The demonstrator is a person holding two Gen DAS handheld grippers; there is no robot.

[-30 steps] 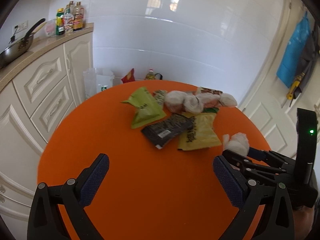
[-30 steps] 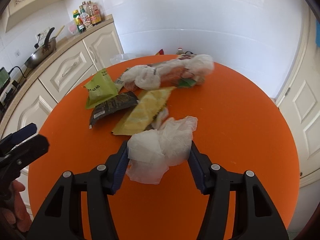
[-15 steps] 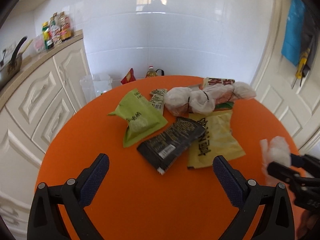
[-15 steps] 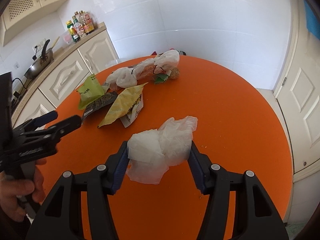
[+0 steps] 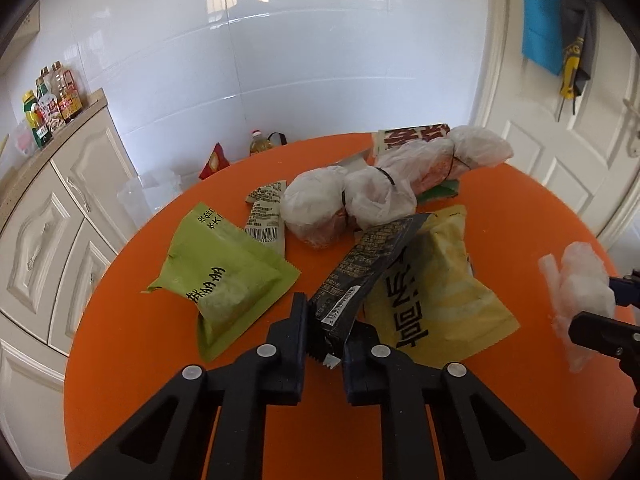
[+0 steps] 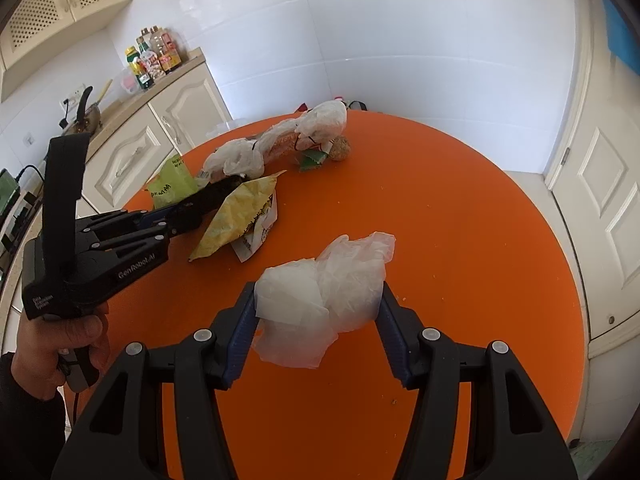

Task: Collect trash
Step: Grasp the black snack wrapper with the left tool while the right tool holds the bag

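1. Five pieces of trash lie on the round orange bench point(image 5: 520, 420): one green pouch point(image 5: 224, 284), one small grey-green wrapper point(image 5: 266, 216), one black wrapper point(image 5: 368, 268), one yellow bag point(image 5: 436, 300) and one bundle of tied white plastic bags point(image 5: 384, 192); a sixth piece, a crumpled white plastic wad point(image 6: 328, 296), is off the surface.
2. Two hand-held grippers are in view, one left point(image 5: 325, 340) and one right point(image 6: 318, 332).
3. Half a second ago the left hand-held gripper stood wide apart over bare bench; it has since pressed in on the near end of the black wrapper, which is now tilted with its far end across the yellow bag.
4. The left hand-held gripper is nearly closed, both pads pinching the black wrapper (its serrated edge pokes out between them).
5. The right hand-held gripper, about half open, still clamps the white plastic wad above the bench, right of the pile.
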